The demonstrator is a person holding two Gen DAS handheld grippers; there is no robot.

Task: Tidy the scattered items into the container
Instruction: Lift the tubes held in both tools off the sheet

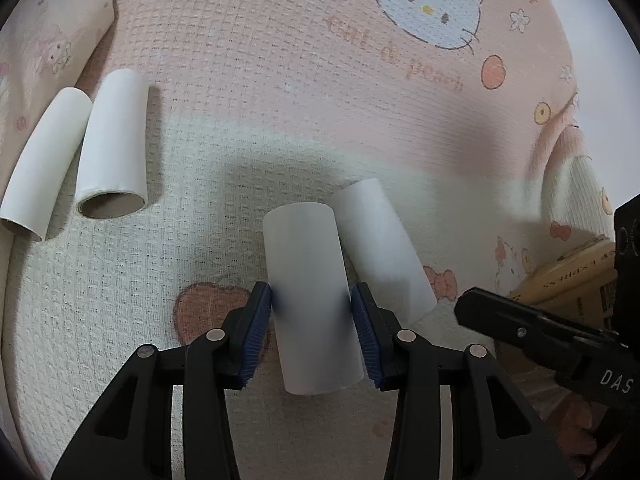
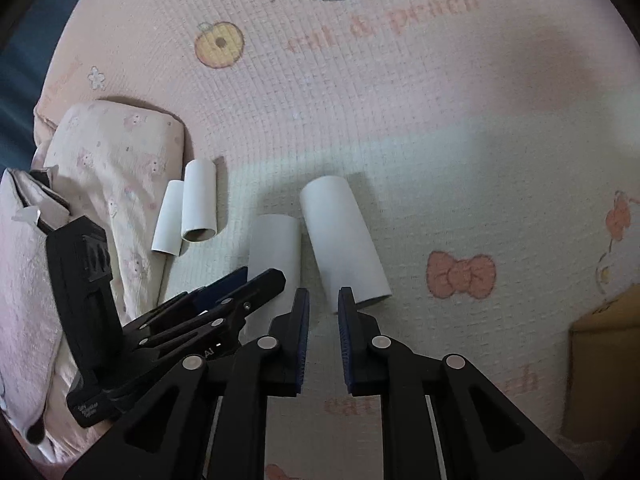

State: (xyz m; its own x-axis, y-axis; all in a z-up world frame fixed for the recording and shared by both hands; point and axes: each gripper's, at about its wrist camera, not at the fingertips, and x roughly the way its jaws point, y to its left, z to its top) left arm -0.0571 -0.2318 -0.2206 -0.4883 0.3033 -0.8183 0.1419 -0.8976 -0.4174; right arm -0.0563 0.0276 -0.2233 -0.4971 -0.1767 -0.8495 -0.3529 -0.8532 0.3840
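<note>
Four white cardboard tubes on a waffle-textured pink mat [image 1: 280, 120]; cardboard box [image 2: 604, 360] at right edge, contents hidden.
Left gripper [image 1: 312, 332] grasps one tube [image 1: 308, 280]; right gripper [image 2: 323, 336] clenched, empty.

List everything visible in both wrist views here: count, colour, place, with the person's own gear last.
Cardboard tubes: four, white. One is clamped in the left tongs; one lies beside it on the blanket; two lie side by side further left.
Blanket: one, pink and cream with cartoon cat print, under everything.
Pillow: one, pale pink print, at the blanket's left edge.
Cardboard box: one, tan, at the right edge.
Left tongs: black with blue pads, shut on a tube.
Right tongs: black with blue pads, closed and empty, just short of the second tube.
</note>
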